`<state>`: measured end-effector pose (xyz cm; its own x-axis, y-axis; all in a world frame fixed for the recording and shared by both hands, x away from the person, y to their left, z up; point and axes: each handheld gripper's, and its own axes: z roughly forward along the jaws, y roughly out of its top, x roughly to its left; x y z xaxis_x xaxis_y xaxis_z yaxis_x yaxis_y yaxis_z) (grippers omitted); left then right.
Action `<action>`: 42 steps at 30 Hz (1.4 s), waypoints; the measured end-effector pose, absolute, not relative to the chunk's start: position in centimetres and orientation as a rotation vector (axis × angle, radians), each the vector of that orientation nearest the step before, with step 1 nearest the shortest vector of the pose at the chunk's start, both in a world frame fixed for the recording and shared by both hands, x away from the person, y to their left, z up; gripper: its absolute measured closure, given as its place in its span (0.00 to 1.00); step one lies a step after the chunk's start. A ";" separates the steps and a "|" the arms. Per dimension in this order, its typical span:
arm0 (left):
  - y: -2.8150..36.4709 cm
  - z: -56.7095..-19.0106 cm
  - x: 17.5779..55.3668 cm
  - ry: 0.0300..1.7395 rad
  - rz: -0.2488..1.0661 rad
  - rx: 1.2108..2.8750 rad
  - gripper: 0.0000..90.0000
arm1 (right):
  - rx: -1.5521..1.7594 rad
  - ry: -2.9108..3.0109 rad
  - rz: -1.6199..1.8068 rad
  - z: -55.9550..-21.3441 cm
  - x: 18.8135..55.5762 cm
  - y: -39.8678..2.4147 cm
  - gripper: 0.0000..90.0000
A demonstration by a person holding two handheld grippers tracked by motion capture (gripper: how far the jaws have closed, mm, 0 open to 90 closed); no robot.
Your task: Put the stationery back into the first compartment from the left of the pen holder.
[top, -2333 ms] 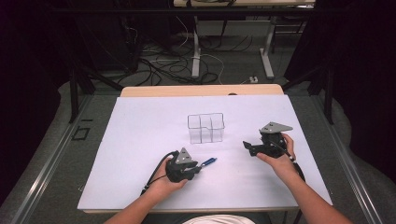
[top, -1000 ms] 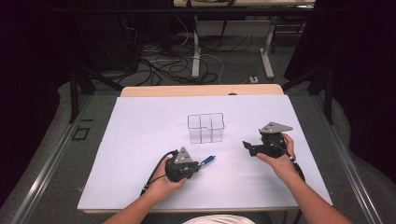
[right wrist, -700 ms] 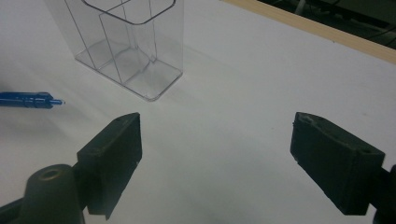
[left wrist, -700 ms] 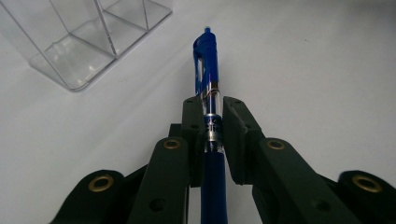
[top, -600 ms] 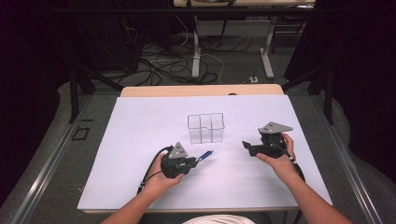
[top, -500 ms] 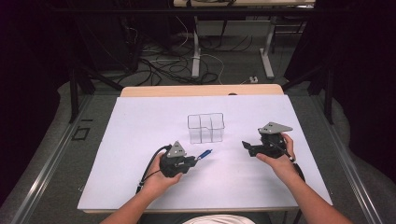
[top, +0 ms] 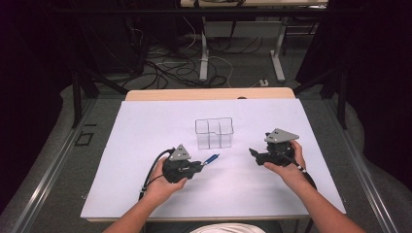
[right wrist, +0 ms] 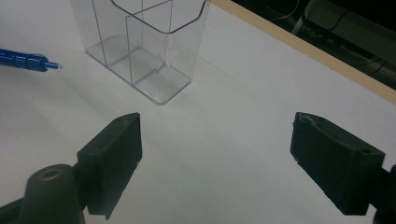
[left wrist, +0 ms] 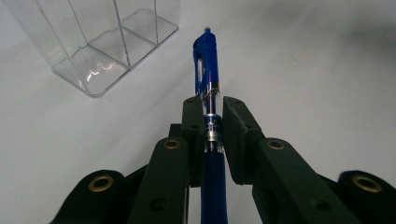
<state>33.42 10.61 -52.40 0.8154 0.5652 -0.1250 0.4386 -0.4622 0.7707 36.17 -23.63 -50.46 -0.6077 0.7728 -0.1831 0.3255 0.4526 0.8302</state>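
Observation:
My left gripper [top: 200,165] [left wrist: 212,112] is shut on a blue pen [top: 211,158] [left wrist: 207,70]. It grips the pen at mid-barrel, and the clip end sticks out toward a clear plastic organizer [top: 214,133] [left wrist: 100,42] with several compartments. The organizer stands upright on the white sheet, a short way ahead and to the left in the left gripper view. My right gripper [top: 252,153] [right wrist: 217,128] is open and empty, low over the sheet to the right of the organizer [right wrist: 140,51]. The pen's end [right wrist: 25,61] shows at the left edge of the right gripper view.
A white sheet [top: 145,126] covers the table, with a wooden edge [top: 209,93] at the far side. Cables and table legs [top: 204,53] lie on the floor beyond it. The person's forearms reach in from the near edge.
My left gripper, with the pen in it, has shifted slightly left and toward the organizer. The right gripper has stayed put.

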 end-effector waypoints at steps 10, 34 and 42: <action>11.1 -51.7 33.5 0.724 0.164 2.133 0.88 | 0.651 2.145 0.919 -49.5 35.0 -22.0 0.17; 10.7 -51.6 33.4 0.725 0.130 2.123 0.88 | -0.022 2.093 0.603 -49.7 31.1 -15.7 0.17; 9.9 -51.4 33.2 0.742 0.091 2.133 0.88 | -0.176 2.054 0.538 -50.3 30.3 -14.4 0.27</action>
<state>33.16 9.91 -51.40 0.8211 0.5378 -0.1910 0.4756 -0.4599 0.7499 30.26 -14.37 -50.25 -0.5207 0.0921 -0.8488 -0.3356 0.8921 0.3026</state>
